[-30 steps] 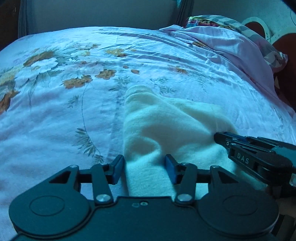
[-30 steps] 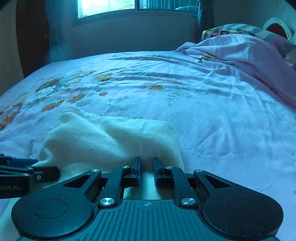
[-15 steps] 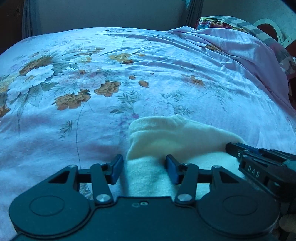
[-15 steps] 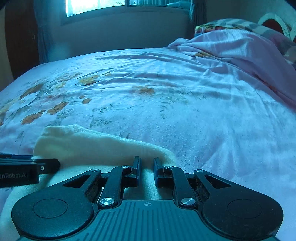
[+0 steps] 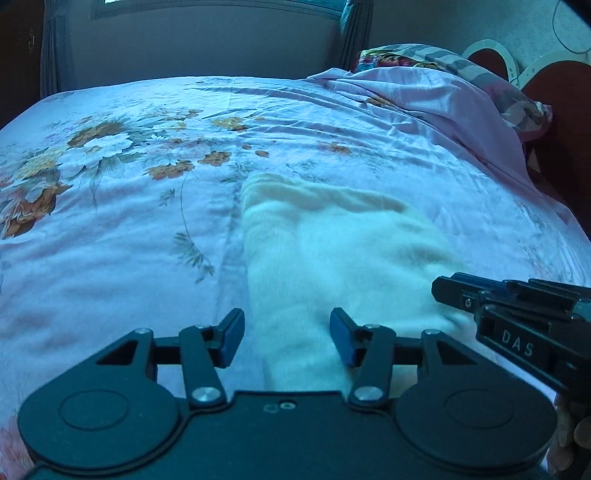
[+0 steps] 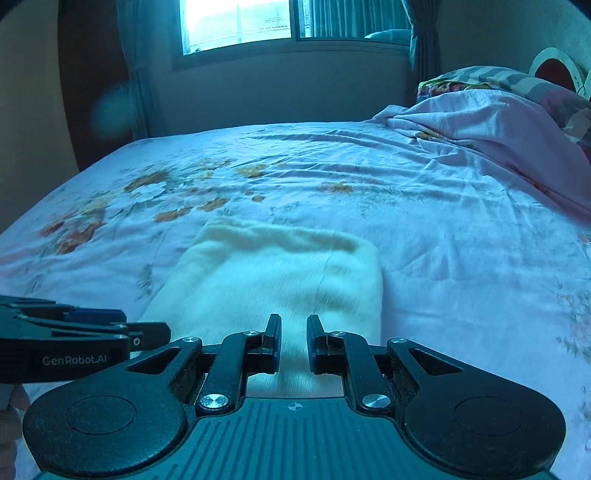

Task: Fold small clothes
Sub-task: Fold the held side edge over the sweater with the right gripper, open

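- Cream knit cloth (image 5: 332, 258) = small garment, lies near edge of bed, on floral sheet (image 5: 110, 258), roughly centre of both views; far edge is a soft rolled fold, near end runs in under both tools.
- Far L, L-wrist view: big orange/white flower print on sheet, well apart from cloth.
- L gripper (image 5: 287, 339): blue pads spread wide, cloth strip btwn them. R-side pad sits against the knit; L-side pad shows a sliver of bare sheet beside it, so no squeeze seen.
- R of that, same view: R gripper (image 5: 439, 291) comes in from the R edge, tip over cloth's near R corner; a person's fingers (image 5: 569, 435) just below it, bottom corner.
- Far R, back: crumpled lilac cover (image 5: 424, 99) heaped by a striped pillow (image 5: 443, 59), well apart from cloth.
- R-wrist view, L edge: L gripper (image 6: 162, 334) seen side-on, tip at cloth's near L edge; bit of a hand (image 6: 11, 417) under it.
- Centre: cloth (image 6: 280, 280) w/ faint seam line running away from cam.
- R gripper (image 6: 293, 339): pads nearly together, pinching a narrow band of cloth in the slit btwn them.
- R of it: plain wrinkled sheet (image 6: 461, 258).
- Back wall: bright window (image 6: 236, 26), curtain (image 6: 421, 40) at its R side.
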`<state>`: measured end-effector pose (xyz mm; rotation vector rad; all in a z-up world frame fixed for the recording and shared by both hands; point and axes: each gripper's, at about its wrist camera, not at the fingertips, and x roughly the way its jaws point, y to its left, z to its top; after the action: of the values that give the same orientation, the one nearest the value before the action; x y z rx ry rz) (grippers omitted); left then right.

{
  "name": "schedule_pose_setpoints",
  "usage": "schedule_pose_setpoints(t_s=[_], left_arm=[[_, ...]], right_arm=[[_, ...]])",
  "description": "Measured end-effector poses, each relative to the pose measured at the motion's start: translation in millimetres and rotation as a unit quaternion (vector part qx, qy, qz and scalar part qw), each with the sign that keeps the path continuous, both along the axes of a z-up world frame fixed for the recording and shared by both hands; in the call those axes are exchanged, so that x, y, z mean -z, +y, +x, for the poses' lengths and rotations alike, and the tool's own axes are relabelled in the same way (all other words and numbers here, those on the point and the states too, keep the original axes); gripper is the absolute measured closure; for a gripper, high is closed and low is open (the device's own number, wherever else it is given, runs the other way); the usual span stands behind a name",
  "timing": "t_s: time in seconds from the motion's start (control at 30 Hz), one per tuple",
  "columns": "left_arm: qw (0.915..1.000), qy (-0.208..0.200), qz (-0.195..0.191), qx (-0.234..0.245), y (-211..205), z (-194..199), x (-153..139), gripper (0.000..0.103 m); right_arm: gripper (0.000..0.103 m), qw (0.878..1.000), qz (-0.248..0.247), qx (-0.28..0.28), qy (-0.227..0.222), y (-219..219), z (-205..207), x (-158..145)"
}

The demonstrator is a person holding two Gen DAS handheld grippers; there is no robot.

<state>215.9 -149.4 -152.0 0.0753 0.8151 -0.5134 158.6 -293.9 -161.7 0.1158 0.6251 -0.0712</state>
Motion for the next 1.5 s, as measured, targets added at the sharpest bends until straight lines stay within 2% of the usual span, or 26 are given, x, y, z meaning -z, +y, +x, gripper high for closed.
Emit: schedule_pose_setpoints(t_s=[0.07,0.13,0.2,0.27,0.33,0.4,0.47,0.57,0.63,0.8,0.93,1.07,1.2,1.4,1.43,1.5], left_arm=[[1.0,0.008,-0.001,0.004,3,-15,4,0.054],[0.9997,0.021,-0.01,-0.006,7,-24,10,0.053],[0.9994,0.029,-0.013,-0.011,11,-33,14,0.051],[0.9994,0.036,0.0,-0.001,10,-43,17,0.052],[0.9996,0.028,0.009,0.002,11,-54,19,0.052],[0.9994,0.032,0.009,-0.001,14,-57,23,0.051],[0.9992,0.039,0.002,-0.011,19,-60,23,0.051],[0.9993,0.035,0.011,-0.011,20,-67,18,0.051],[0.9992,0.036,0.016,-0.009,21,-70,20,0.051],[0.9987,0.046,0.016,-0.017,22,-70,17,0.051],[0.9986,0.043,0.025,-0.018,19,-72,18,0.05],[0.9984,0.046,0.026,-0.022,19,-73,15,0.05],[0.9983,0.042,0.032,-0.026,18,-74,12,0.049],[0.9985,0.03,0.037,-0.027,17,-76,5,0.05],[0.9986,0.027,0.037,-0.027,18,-76,3,0.05],[0.9988,0.025,0.033,-0.028,19,-74,0,0.05]], right_arm=[[0.091,1.0,-0.015,-0.002,-0.001,11,-23,6],[0.091,0.999,-0.023,0.003,0.028,18,-37,23],[0.091,0.999,-0.027,0.01,0.027,23,-53,35],[0.091,0.999,-0.035,0.007,0.027,30,-67,30],[0.091,1.0,-0.01,0.008,0.015,30,-79,26],[0.091,0.999,-0.009,0.005,0.039,33,-80,36],[0.091,0.999,-0.03,0.001,0.035,38,-84,34],[0.091,1.0,-0.006,0.012,0.017,36,-95,25],[0.091,0.999,-0.017,0.004,0.044,36,-91,36],[0.091,0.999,0.007,0.021,0.035,31,-98,26],[0.091,0.999,-0.018,0.009,0.047,36,-99,34],[0.09,0.999,0.017,0.026,0.043,29,-104,27],[0.09,0.999,0.004,0.022,0.047,30,-107,25],[0.089,0.998,0.027,0.033,0.039,24,-111,14],[0.087,0.998,0.029,0.034,0.037,23,-111,13],[0.061,0.998,0.035,0.038,0.032,19,-111,9]])
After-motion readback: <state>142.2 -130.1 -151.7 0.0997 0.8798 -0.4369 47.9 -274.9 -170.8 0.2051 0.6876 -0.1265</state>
